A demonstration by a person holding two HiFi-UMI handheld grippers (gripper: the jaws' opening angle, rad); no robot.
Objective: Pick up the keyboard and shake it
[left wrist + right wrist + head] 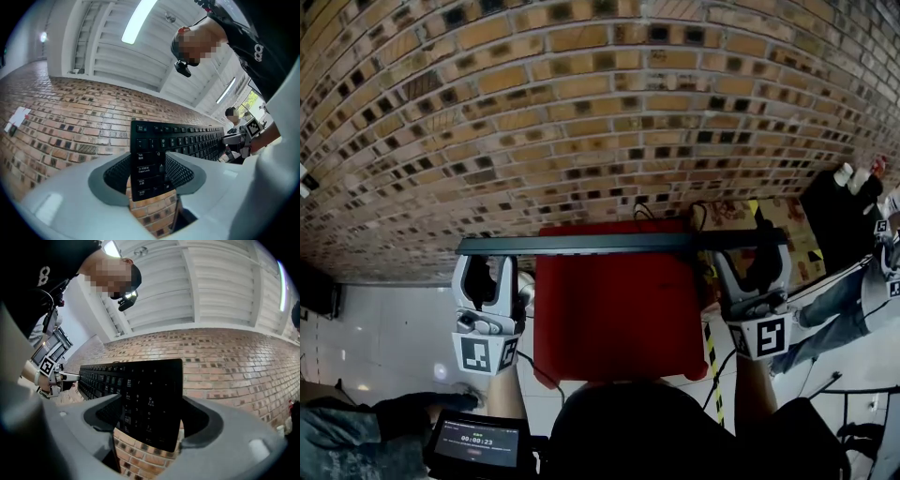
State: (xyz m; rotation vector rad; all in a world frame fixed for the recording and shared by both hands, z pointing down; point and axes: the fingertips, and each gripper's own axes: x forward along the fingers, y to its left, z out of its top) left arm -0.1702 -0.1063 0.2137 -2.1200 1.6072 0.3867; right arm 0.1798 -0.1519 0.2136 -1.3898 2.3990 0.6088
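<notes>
A long black keyboard point(609, 244) is held in the air, seen edge-on in the head view as a thin dark bar above a red table point(619, 319). My left gripper point(486, 267) is shut on its left end, and the pads press the keys by Tab and Caps Lock point(146, 171). My right gripper point(753, 262) is shut on the right end, over the number pad point(150, 399). In the left gripper view the keyboard point(187, 140) runs off to the right. The right gripper view shows the keyboard point(108, 380) stretching away to the left. Both grippers tilt upward.
A brick wall point(581, 112) fills the background. A person in dark clothes point(853, 291) is at the right. Yellow-black tape point(712, 361) runs beside the red table. A small screen device point(478, 441) sits at the bottom left, over pale floor point(384, 328).
</notes>
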